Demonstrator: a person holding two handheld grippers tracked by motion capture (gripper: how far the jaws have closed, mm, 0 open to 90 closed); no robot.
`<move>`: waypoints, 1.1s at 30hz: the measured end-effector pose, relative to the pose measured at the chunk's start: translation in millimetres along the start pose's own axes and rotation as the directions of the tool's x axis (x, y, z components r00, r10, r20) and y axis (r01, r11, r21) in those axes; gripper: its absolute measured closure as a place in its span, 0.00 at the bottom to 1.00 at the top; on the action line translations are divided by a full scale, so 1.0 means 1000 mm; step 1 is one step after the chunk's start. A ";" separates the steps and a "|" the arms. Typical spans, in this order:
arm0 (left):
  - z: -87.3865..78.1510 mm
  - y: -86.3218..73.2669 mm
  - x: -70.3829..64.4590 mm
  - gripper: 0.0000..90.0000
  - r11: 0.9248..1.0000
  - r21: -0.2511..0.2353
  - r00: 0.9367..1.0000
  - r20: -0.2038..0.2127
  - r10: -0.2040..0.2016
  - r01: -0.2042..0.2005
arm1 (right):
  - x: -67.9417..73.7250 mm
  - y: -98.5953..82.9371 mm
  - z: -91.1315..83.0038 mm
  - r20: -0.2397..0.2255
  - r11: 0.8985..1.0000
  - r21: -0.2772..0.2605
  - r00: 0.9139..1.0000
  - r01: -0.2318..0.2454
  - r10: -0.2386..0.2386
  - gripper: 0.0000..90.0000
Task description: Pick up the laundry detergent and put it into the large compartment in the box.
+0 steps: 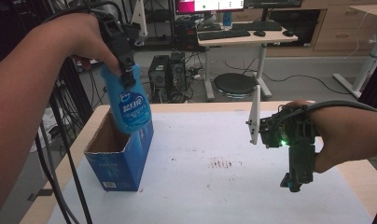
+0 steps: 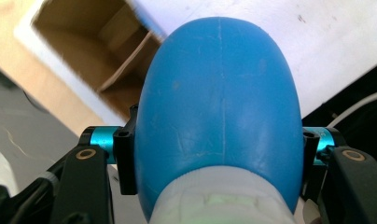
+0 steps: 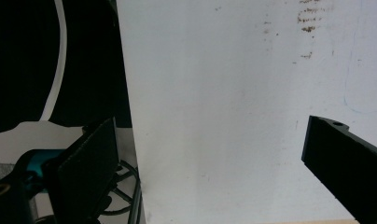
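I see my left gripper [image 1: 127,77] up at the left side of the table, its jaws closed on the blue bottle [image 1: 129,103] and pressing it from both sides; in the left gripper view the bottle's [image 2: 219,102] rounded body sits between the two jaws, with its pale cap end nearest to the camera. The bottle hangs base-down and a little tilted above the open top of the blue carton box [image 1: 119,156]; its lower end is at the level of the box's rim, though I cannot tell if it touches the cardboard. The box stands upright near the left edge of the white table [image 1: 252,186], and its brown inside [image 2: 98,42] is visible under the bottle.

My right gripper [image 1: 295,182] hovers over the right part of the table, pointing down, well apart from the box; in the right gripper view its jaws stand wide with nothing between them, above the white surface [image 3: 224,116]. Some brown stains [image 1: 220,164] mark the middle of the table.
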State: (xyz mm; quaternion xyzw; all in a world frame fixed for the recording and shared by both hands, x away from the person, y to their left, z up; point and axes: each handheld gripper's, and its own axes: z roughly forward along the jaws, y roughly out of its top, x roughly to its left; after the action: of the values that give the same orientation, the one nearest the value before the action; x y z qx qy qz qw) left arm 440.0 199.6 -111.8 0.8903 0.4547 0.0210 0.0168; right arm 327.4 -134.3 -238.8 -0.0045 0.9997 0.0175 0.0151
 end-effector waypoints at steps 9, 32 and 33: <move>-0.008 -0.015 0.019 0.42 0.978 -0.038 0.978 -0.033 -0.205 0.204 | -0.003 0.006 0.003 -0.005 1.000 -0.005 1.000 0.015 -0.015 0.04; 0.021 -0.032 0.044 0.42 0.931 0.008 0.931 -0.036 -0.364 0.365 | -0.002 0.009 0.004 -0.005 1.000 -0.004 1.000 0.019 -0.019 0.03; 0.023 -0.032 0.045 0.42 0.931 0.010 0.930 -0.035 -0.365 0.365 | -0.002 0.009 0.003 -0.005 1.000 -0.003 1.000 0.019 -0.019 0.03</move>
State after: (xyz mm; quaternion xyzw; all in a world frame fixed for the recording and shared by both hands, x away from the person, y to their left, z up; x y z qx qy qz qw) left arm 441.5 254.2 -135.7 0.7899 0.6125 0.0282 0.0056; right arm 329.5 -124.7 -241.8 -0.0140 0.9996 0.0191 0.0129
